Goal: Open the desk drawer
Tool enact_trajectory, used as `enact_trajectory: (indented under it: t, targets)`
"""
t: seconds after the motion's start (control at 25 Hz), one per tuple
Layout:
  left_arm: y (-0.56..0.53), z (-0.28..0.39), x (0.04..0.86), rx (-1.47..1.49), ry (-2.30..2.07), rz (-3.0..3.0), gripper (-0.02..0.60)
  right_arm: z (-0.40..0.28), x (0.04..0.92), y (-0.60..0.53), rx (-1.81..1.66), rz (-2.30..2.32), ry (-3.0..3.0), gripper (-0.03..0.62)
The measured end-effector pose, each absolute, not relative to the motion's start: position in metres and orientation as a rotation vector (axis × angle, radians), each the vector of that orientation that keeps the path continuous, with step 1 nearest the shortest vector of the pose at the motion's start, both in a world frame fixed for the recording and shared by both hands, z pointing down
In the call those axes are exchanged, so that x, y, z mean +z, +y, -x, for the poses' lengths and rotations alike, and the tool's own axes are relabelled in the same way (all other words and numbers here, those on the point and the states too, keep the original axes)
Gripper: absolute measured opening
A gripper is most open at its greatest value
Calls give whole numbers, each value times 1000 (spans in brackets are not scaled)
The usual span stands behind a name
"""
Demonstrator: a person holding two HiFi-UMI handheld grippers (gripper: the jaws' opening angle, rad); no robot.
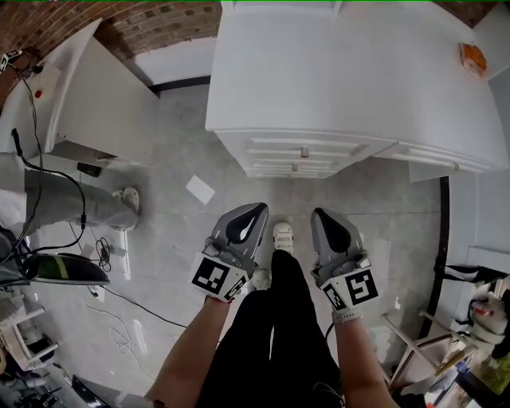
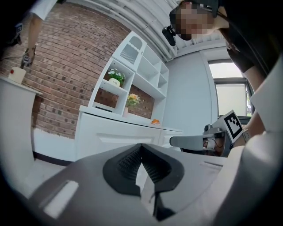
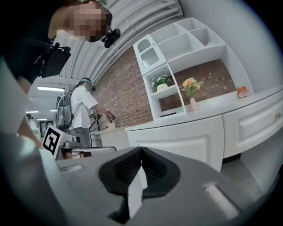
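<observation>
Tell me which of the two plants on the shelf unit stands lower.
The flowers in the vase, standing on the desk top; the green potted plant sits one shelf higher.

The left hand-held gripper point(image 1: 256, 209) and right hand-held gripper point(image 1: 319, 213) are hanging side by side above the floor point(image 1: 175, 239), well apart from the desk drawer point(image 1: 304, 151) in the counter point(image 1: 358, 72) front ahead. A shelf unit point(image 3: 185, 57) is standing on the counter.

We see a paper sheet point(image 1: 200, 189) on the grey floor point(image 1: 171, 151), black cables point(image 1: 101, 253) nearby, and a brick wall point(image 1: 159, 24) behind.
</observation>
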State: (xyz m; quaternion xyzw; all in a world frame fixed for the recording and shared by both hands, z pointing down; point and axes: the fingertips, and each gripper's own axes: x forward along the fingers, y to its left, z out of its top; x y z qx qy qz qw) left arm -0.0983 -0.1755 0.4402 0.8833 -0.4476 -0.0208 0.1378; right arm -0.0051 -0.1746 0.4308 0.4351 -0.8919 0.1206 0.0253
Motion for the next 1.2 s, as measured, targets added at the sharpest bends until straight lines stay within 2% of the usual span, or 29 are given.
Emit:
enact_trajectory:
  t: [0.4, 1.2]
  targets:
    - [-211, 81, 479, -102, -1310, -2511, 3, 9, 482, -225, 364, -1448, -2661, 2]
    - [-279, 79, 511, -115, -1313, -2451, 2, 23, 521, -300, 461, -1607, -2512, 86]
